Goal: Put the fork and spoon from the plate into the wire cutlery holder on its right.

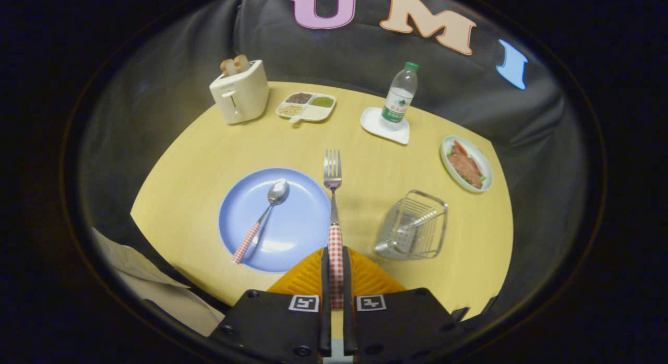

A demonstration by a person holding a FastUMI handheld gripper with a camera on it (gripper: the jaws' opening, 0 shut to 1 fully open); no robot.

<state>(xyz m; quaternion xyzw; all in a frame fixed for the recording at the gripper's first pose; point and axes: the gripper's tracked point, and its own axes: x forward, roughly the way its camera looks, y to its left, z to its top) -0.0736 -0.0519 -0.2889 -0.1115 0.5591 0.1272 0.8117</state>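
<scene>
The hand-held gripper [334, 270] pinches the checked handle of the fork [332, 197] between its 2 fingers, pressed close on either side; the tines point away, over the table [209, 155] just right of the blue plate [292, 228]. The spoon [262, 218] lies on that plate, bowl far, checked handle near and left. The wire cutlery holder [413, 225] stands right of the fork, apart from it. Farther off sit a toaster [241, 92] with bread, a divided dish [306, 106], a water bottle [400, 97] on a white coaster [383, 129], and a dish of food [466, 163] at far right
</scene>
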